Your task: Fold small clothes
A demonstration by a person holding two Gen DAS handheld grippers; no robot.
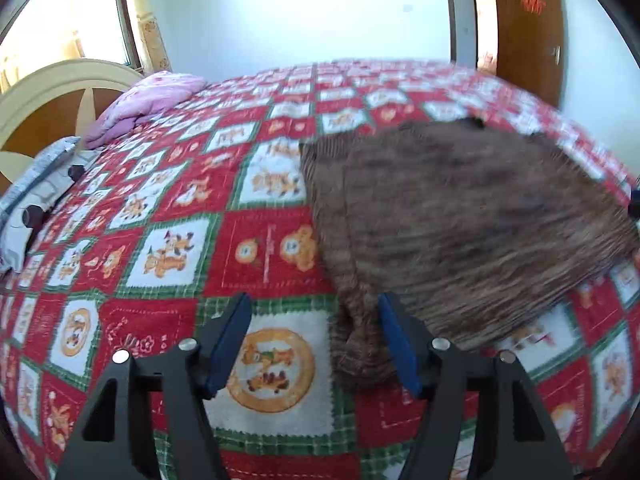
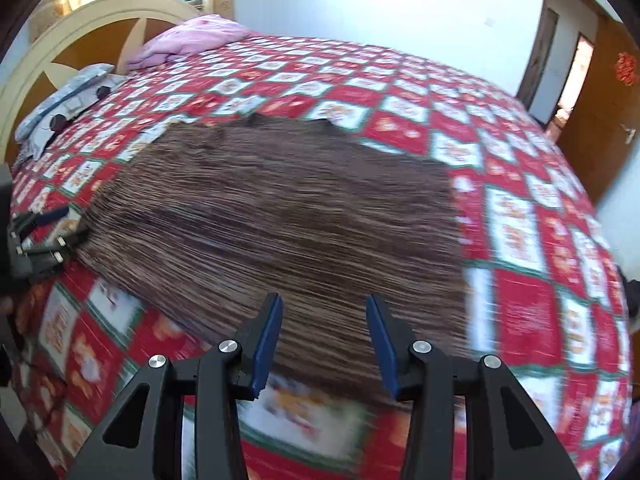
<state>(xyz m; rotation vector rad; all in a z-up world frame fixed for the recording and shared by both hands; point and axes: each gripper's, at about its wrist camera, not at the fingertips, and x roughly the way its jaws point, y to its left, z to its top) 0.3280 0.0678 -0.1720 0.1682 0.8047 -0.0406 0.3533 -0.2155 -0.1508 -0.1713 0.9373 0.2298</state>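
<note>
Seemingly early on: the brown ribbed knit garment (image 2: 272, 220) lies spread flat on the bed's patchwork quilt (image 2: 520, 240), no fold visible. Left tongs (image 1: 314, 344) gape at its near corner; right tongs (image 2: 324, 340) hover open, holding nothing.

Brown ribbed garment (image 2: 276, 216) flat on red patchwork quilt (image 2: 520, 280); right tongs (image 2: 324, 340) apart above near edge.

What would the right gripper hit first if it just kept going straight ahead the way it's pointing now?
Most likely the brown ribbed garment: it fills the gap ahead of the open right gripper, lying flat on the patterned quilt. The picture is blurred, so depth is uncertain.
</note>
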